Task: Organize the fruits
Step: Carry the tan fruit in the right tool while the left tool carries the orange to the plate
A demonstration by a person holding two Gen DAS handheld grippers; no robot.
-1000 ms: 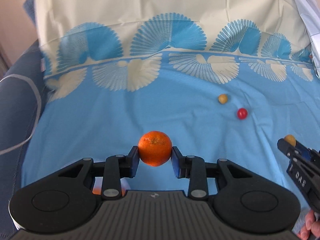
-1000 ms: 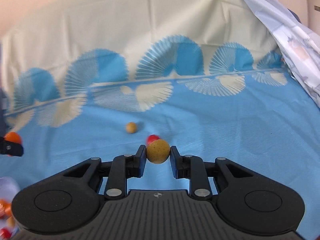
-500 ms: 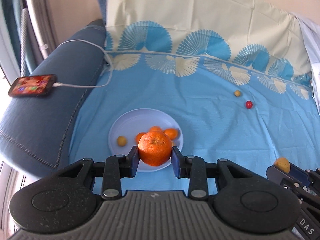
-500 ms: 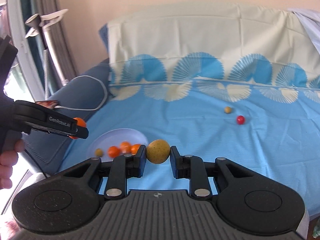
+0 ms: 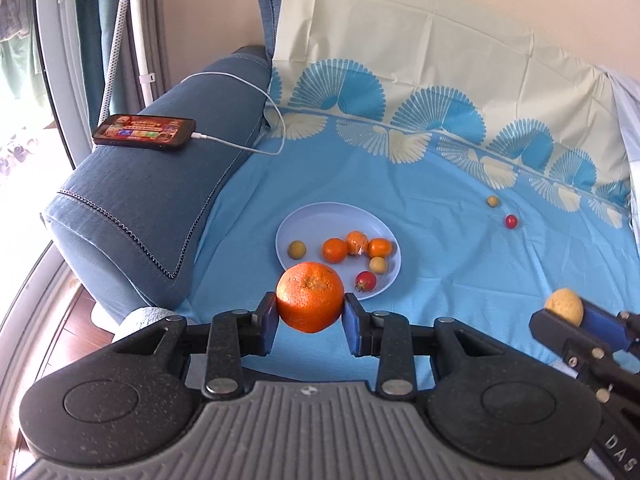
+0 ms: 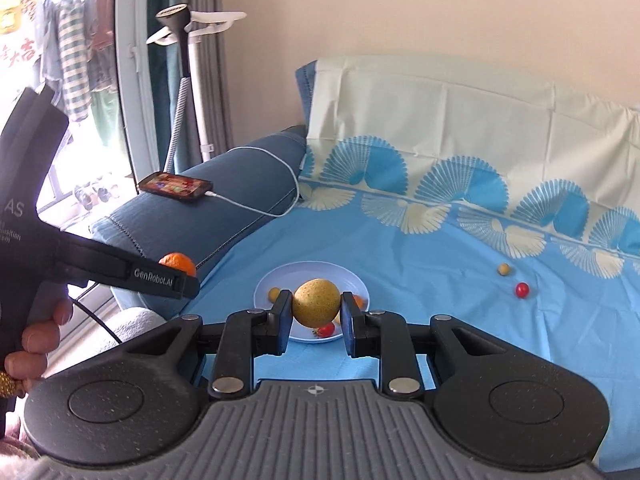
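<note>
Both grippers now nearer the plate [image 5: 304, 220]
Left fingers [image 5: 269, 322] grip the orange [image 5: 310, 302], right fingers [image 6: 283, 322] the yellow fruit [image 6: 316, 302]; plate just ahead, larger than before.

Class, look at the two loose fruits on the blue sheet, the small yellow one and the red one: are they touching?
Apart. The left wrist view shows blue sheet between the small yellow fruit and the red fruit.

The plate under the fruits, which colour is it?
The plate is pale blue; the left wrist view shows it best.
</note>
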